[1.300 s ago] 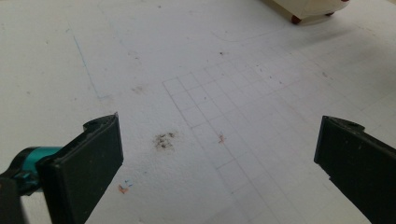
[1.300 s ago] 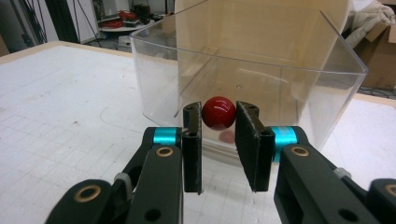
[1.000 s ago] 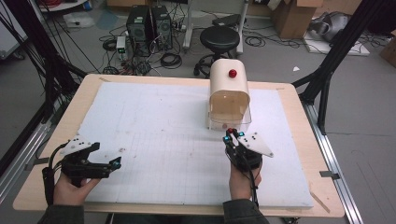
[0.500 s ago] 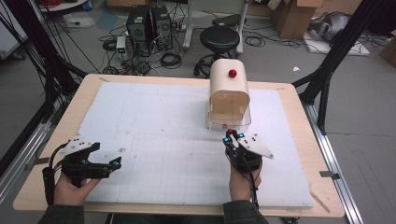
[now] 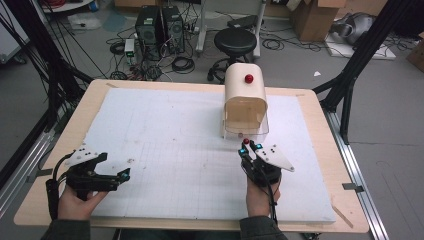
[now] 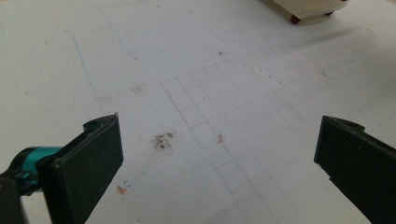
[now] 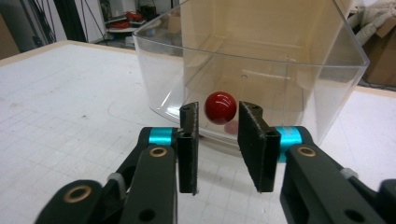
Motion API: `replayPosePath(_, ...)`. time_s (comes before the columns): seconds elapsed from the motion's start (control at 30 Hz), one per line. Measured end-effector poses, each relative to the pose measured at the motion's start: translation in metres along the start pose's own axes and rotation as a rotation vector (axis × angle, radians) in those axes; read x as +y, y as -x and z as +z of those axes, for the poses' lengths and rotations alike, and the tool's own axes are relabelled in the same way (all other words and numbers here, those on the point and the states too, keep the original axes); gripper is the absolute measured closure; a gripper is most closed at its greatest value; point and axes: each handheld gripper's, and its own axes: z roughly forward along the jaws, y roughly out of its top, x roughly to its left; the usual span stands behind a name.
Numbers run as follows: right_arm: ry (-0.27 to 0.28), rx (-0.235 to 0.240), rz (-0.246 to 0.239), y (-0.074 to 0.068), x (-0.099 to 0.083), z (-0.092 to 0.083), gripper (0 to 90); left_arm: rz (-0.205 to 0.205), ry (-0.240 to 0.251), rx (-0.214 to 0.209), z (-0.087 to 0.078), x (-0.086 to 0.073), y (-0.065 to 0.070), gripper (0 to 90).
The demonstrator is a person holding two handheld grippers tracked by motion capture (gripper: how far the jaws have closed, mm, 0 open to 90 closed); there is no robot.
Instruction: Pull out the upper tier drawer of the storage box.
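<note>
A cream box [image 5: 245, 97] with a red knob [image 5: 248, 78] on top stands at the right of the white board. A clear plastic drawer [image 5: 247, 131] sticks out of its front, with a small red ball knob [image 7: 220, 107] on its face. My right gripper [image 7: 218, 115] sits level right in front of that knob. Its jaws have just been opening and now stand a little apart, with the knob between the tips and a gap on each side. At the front left my left gripper [image 5: 125, 175] hangs wide open over the bare board [image 6: 205, 93], holding nothing.
The white gridded foam board [image 5: 165, 135] covers most of the wooden table [image 5: 95, 95]. The box's base [image 6: 303, 7] is far off in the left gripper view. Black frame posts stand at the table's sides. Computers, cables and a stool [image 5: 235, 40] are on the floor beyond.
</note>
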Motion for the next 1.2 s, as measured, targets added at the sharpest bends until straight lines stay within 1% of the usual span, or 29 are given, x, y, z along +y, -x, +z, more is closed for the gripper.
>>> replayPosePath(0.13,0.0,0.02,-0.005,0.002,0.0,-0.001,61.4,0.0,-0.002,-0.002,0.001,0.0,0.0,1.7)
replayPosePath(0.23,-0.011,0.043,0.006,0.005,-0.001,-0.001,53.0,-0.002,0.0,-0.001,0.0,0.0,0.0,1.7)
replayPosePath(0.47,-0.045,0.105,0.013,0.016,0.0,-0.003,38.2,-0.005,0.001,-0.002,0.001,0.0,0.001,1.7)
replayPosePath(0.53,-0.053,0.127,0.018,0.02,0.0,-0.003,34.5,0.0,0.001,-0.005,0.001,0.001,0.0,1.7)
replayPosePath(0.6,-0.062,0.142,0.007,0.023,0.0,-0.003,30.6,-0.001,0.003,-0.005,0.001,0.001,0.001,1.7)
replayPosePath(0.73,-0.087,0.183,-0.007,0.029,0.002,-0.001,25.6,-0.004,0.001,-0.008,0.002,0.0,0.001,1.7)
replayPosePath(0.8,-0.097,0.193,-0.014,0.031,0.002,-0.001,21.8,0.002,-0.002,-0.009,0.002,0.0,0.001,1.7)
replayPosePath(0.83,-0.103,0.194,-0.015,0.032,0.003,-0.001,20.9,-0.002,-0.002,-0.01,0.002,0.0,0.001,1.8)
replayPosePath(0.9,-0.106,0.213,-0.017,0.035,0.003,-0.001,20.7,-0.001,-0.001,-0.011,0.002,0.0,0.001,1.7)
replayPosePath(1.03,-0.126,0.229,-0.025,0.038,0.003,-0.002,16.5,-0.001,-0.002,-0.013,0.002,-0.001,0.002,1.8)
replayPosePath(1.2,-0.142,0.249,-0.029,0.043,0.001,-0.003,15.4,-0.002,0.001,-0.015,0.001,-0.002,0.002,1.7)
